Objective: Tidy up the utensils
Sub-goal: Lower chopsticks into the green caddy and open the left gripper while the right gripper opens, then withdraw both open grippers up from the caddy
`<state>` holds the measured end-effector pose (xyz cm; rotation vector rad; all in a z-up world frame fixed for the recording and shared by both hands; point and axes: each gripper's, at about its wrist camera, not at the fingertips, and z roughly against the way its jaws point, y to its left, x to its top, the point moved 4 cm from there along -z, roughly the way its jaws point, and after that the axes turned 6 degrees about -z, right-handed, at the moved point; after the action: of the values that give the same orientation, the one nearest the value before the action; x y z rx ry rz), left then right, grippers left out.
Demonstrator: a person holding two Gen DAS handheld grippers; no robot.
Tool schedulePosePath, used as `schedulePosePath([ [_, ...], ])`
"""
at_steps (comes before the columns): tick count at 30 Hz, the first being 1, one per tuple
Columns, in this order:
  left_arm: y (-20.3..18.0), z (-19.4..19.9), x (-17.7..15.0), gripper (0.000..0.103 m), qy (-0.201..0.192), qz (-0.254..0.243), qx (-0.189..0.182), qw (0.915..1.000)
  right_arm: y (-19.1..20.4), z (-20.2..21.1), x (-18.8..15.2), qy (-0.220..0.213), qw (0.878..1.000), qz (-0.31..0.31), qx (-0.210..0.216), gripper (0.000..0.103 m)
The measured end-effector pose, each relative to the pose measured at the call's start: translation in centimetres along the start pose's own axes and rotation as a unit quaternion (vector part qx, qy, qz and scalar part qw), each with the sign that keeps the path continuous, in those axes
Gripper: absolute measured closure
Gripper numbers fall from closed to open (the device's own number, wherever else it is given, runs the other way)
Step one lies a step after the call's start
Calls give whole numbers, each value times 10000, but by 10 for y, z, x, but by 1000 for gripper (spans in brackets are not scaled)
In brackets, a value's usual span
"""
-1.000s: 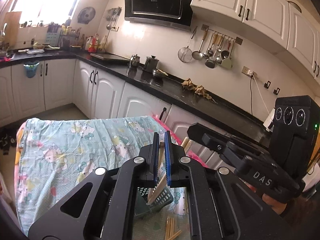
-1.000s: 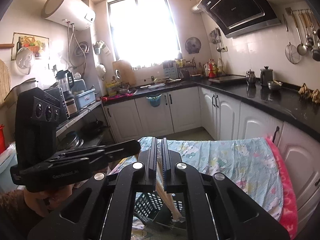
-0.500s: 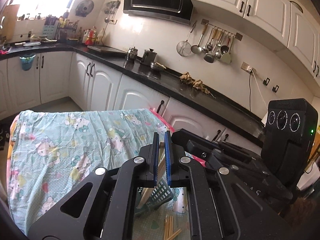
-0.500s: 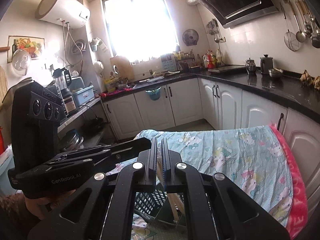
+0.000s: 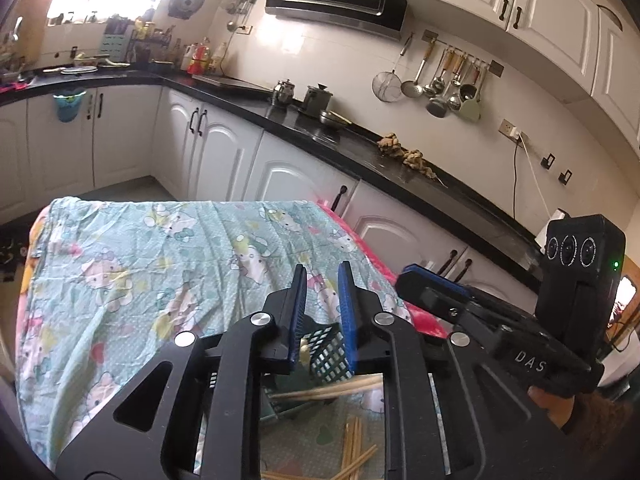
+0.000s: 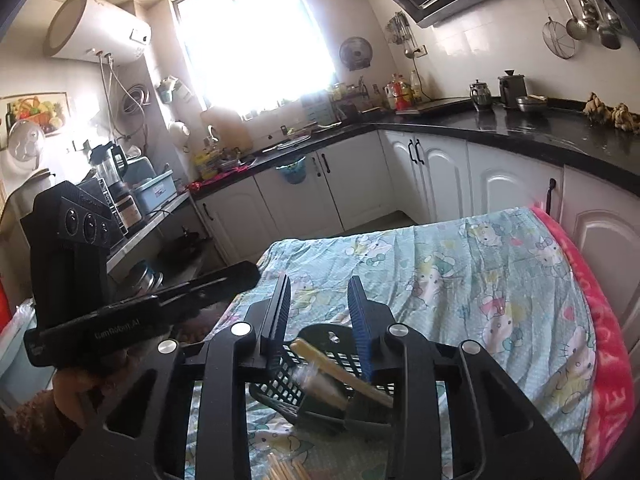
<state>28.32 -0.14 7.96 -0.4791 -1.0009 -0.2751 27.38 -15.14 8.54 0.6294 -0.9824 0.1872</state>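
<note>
Left tongs (image 5: 322, 280): parted, holding nothing.
Right tongs (image 6: 320, 294): parted, holding nothing.
Basket (image 6: 320, 364): near edge of table (image 6: 480, 280), chopsticks (image 6: 340, 372) inside.

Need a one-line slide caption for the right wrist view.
Open right gripper above the green utensil basket holding chopsticks on the cartoon-print tablecloth.
</note>
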Motion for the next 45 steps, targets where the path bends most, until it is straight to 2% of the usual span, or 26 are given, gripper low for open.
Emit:
schedulePosePath([
  [1,1,2,0,81,-20,3,21,10000,0,1,-1,-1,10000,9,-7,74],
  [3,2,7,-2,75,-52,-14,86,9999,-2,5,-1,-15,10000,26,-25,73],
  [5,3,10,-3,74,-71,-37,183,9998,-2,8,-1,-33,10000,53,-65,72],
  [9,4,19,-7,59,-117,-67,269,9995,-2,15,-3,-67,9999,107,-93,68],
  [17,5,37,-13,33,-241,-76,538,9982,2,27,-9,-107,9995,265,-165,55],
  [19,6,42,-17,19,-284,-27,579,9979,3,32,-11,-127,9993,304,-179,52],
  [22,7,51,-23,12,-329,9,660,9973,5,38,-14,-158,9990,371,-188,48],
  [35,1,82,-58,11,-424,44,964,9944,12,61,-39,-174,9975,637,-233,37],
  [45,1,95,-91,11,-345,192,1116,9930,10,69,-60,-51,9978,615,-252,36],
])
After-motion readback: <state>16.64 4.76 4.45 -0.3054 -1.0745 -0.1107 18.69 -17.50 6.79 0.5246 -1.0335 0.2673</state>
